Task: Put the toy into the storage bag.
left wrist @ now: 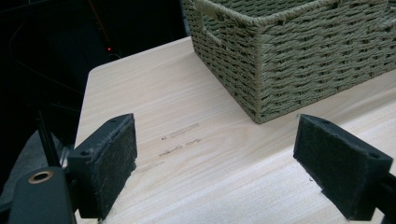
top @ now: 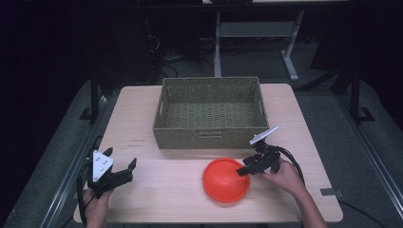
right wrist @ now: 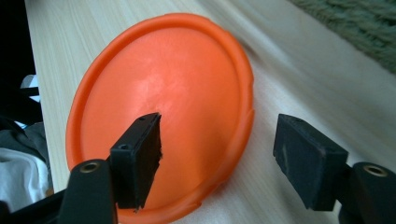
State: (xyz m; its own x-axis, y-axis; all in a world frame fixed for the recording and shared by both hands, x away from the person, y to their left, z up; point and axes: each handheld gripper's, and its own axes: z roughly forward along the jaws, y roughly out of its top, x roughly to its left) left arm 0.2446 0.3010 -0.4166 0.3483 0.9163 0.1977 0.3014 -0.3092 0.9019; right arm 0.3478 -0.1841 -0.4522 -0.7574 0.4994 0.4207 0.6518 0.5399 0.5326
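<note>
Your right tongs (top: 243, 170) stand open astride the near-right rim of the orange plate (top: 223, 183). In the right gripper view 1 jaw hangs over the plate's inner face and the other sits outside the rim above bare wood, with the pads (right wrist: 147, 154) clear of the plastic. The plate lies flat on the tabletop (top: 166, 194), just in front of the woven basket (top: 209, 114) and toward that basket's right half, near it but not touching. Your left tongs (top: 121, 164) are well off to the left of the basket's front left corner, low over the tabletop, jaws spread wide with only wood between them. In the left gripper view that basket corner (left wrist: 261, 70) rises beyond the 2 pads (left wrist: 109, 163).
</note>
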